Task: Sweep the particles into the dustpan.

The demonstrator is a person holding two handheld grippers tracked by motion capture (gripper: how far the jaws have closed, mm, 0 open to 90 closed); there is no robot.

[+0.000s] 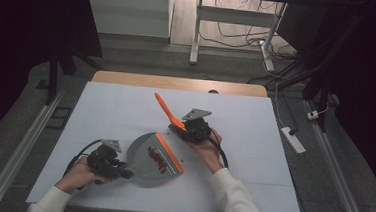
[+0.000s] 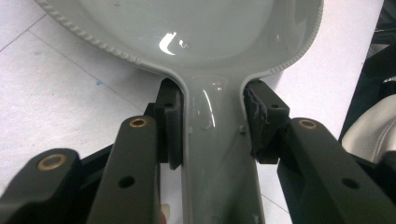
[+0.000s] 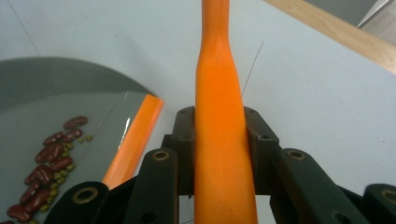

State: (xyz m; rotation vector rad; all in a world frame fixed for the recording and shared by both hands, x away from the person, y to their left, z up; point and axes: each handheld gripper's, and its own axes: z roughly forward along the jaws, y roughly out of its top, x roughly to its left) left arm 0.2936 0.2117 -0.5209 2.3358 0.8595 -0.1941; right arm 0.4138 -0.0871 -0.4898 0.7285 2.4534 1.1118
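**A:** What is nearest the person?

**B:** Two sleeved forearms come in at the table's near edge. The left gripper (image 1: 121, 170) is clamped on the grey handle of a dustpan (image 1: 144, 158). In the left gripper view its pads (image 2: 169, 126) press the handle from both sides, just behind where the pan widens. That grip probably keeps the pan flat and steady on the white table (image 1: 253, 140).

**A:** What is in the pan?

**B:** Red beans (image 1: 157, 158) and a few small green ones lie in a loose streak, just inside the pan's orange lip (image 1: 170, 152). They sit near the open edge, so tipping the pan back would likely settle them deeper.

**A:** And the other hand?

**B:** Just beyond the lip, the right gripper (image 1: 183, 129) is closed on an orange brush (image 1: 167, 110). In the right gripper view the jaws pinch the handle low down, and it rises away from them. The handle points up and away toward the far side. I cannot see the bristles, so I cannot tell whether they touch the table.

**A:** Anything farther off?

**B:** A wooden edge (image 1: 177, 82), then floor with cables.
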